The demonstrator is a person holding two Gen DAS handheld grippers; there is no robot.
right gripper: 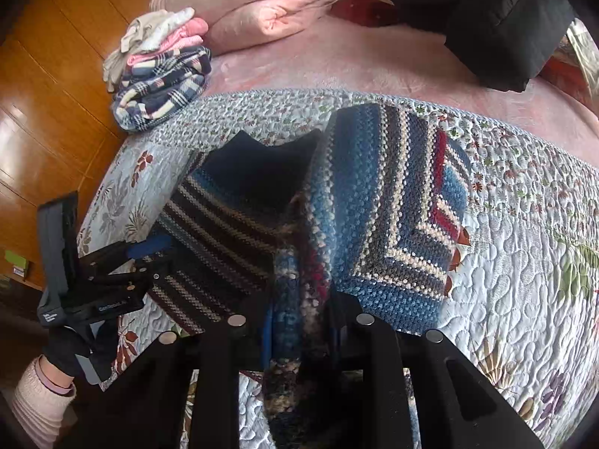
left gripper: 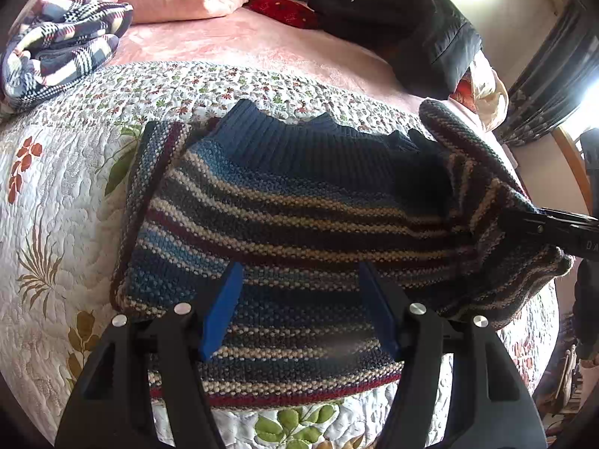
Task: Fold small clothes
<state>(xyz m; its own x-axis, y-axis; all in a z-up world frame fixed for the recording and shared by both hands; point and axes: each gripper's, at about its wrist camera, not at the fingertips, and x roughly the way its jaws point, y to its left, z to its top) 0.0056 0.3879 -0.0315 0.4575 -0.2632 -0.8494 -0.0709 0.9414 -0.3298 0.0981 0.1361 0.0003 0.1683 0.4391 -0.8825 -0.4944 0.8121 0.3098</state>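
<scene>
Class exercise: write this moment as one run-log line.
left hand-held gripper: open over striped sweater | right hand-held gripper: shut on sleeve, lifting it | surface: floral quilt

i count one striped sweater [left gripper: 299, 224] lying between my fingers, one flowered quilt [left gripper: 56, 224] under it, and two grippers, my left gripper [left gripper: 299, 307] and my right gripper [right gripper: 299, 333]. beyond my fingertips sit one stack of folded clothes [right gripper: 161, 71], one pink pillow [right gripper: 262, 3] and one black jacket [right gripper: 486, 18].
</scene>
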